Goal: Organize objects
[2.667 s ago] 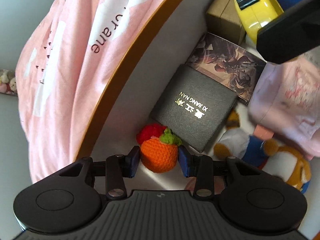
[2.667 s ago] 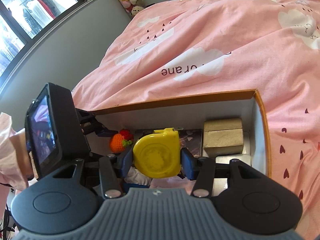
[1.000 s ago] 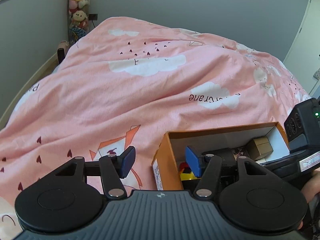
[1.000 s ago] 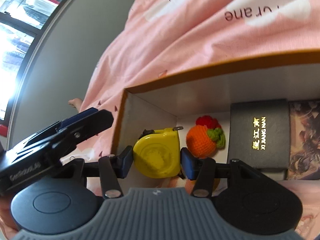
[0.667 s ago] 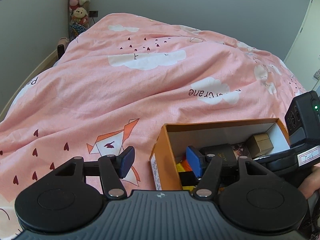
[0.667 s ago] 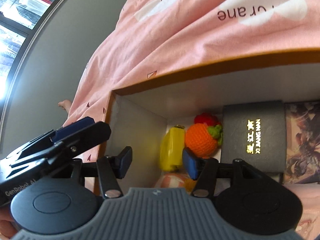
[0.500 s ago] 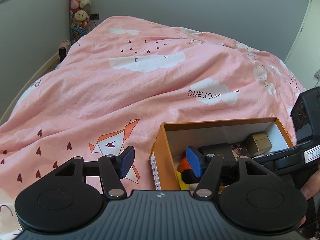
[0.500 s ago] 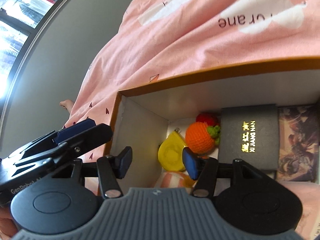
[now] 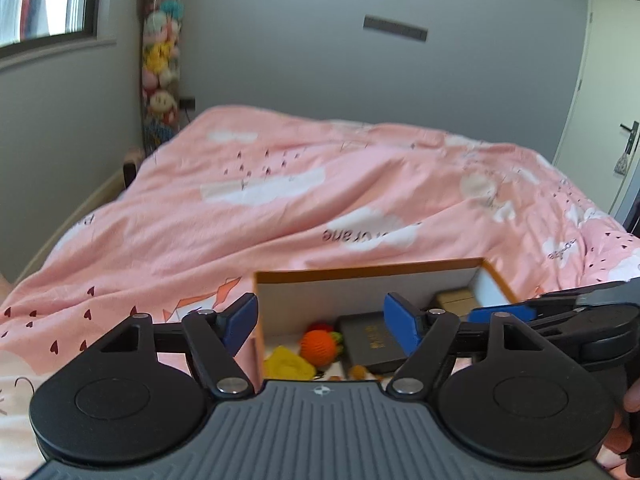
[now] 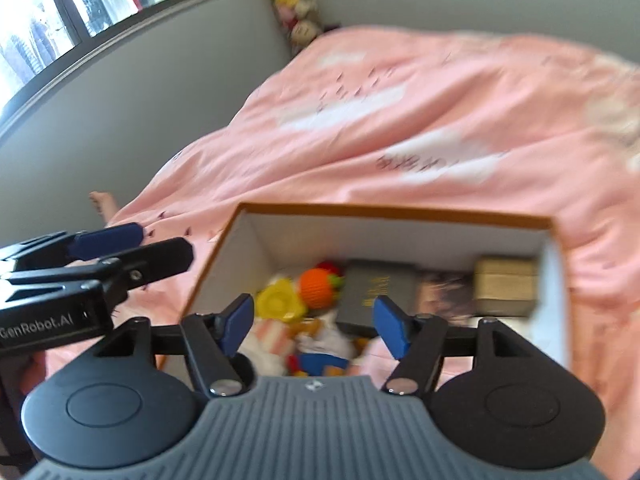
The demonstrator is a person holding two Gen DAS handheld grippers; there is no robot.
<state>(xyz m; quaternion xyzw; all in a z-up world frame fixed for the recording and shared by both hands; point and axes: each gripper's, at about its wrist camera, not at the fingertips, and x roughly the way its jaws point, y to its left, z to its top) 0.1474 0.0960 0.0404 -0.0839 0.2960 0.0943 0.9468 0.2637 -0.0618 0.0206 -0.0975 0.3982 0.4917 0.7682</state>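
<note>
The room has grey walls [image 9: 300,60]. A bed with a pink duvet [image 9: 320,208], printed with white clouds and small dark hearts, fills most of the view. A window [image 9: 44,0] is at the left, and daylight comes through it. A hanging column of plush toys [image 9: 160,60] stands in the corner. A white door [image 9: 600,92] is at the right.

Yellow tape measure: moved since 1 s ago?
Yes. The yellow tape measure left the right gripper and now lies in the box, beside the orange crochet fruit.
</note>
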